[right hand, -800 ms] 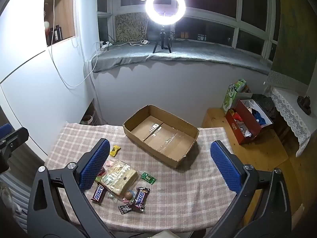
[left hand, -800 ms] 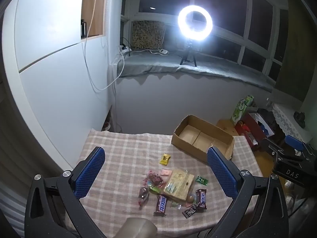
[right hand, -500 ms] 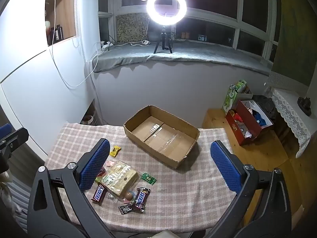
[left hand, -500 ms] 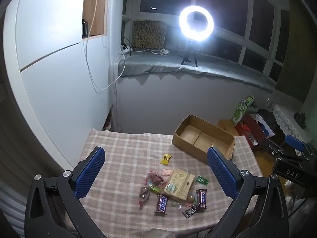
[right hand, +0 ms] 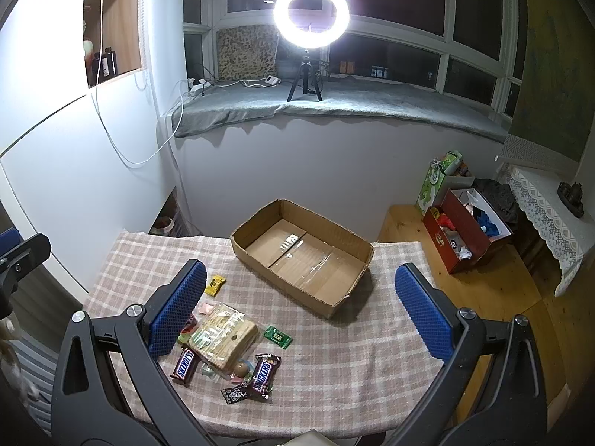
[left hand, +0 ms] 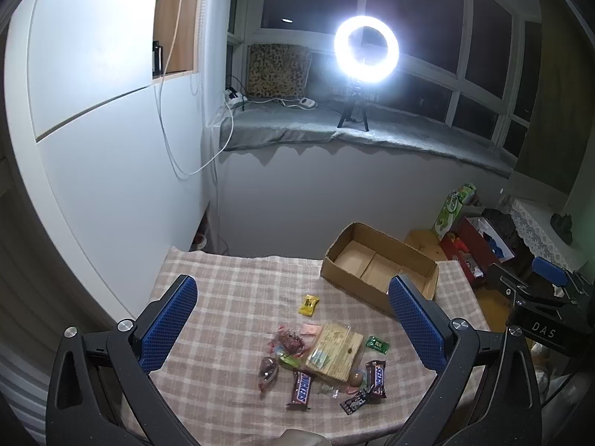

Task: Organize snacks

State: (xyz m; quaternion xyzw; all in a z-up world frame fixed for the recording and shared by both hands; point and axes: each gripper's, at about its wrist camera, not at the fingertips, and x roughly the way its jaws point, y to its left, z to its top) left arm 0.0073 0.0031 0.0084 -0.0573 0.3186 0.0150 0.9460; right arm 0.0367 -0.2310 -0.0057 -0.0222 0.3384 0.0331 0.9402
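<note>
Several snacks lie in a loose heap on the checked tablecloth (left hand: 230,297): two Snickers bars (left hand: 302,389) (right hand: 264,371), a clear pack of crackers (left hand: 334,349) (right hand: 223,336), a yellow sweet (left hand: 308,304) (right hand: 215,284), a green sachet (right hand: 277,336) and small wrapped sweets. An empty cardboard box (left hand: 379,265) (right hand: 301,256) stands behind the heap, to its right. My left gripper (left hand: 293,329) hangs open, high above the heap. My right gripper (right hand: 297,310) is open too, held above the table with nothing between its blue pads.
A ring light on a tripod (right hand: 310,15) stands on the grey windowsill. To the right of the table, on the wooden floor, sit a red box of clutter (right hand: 465,234) and a green carton (right hand: 433,182). A white wall with a hanging cable runs along the left.
Both views have barely shifted; the heap of snacks and the box lie as before. A pale object at the bottom edge of the left wrist view has sunk lower.
</note>
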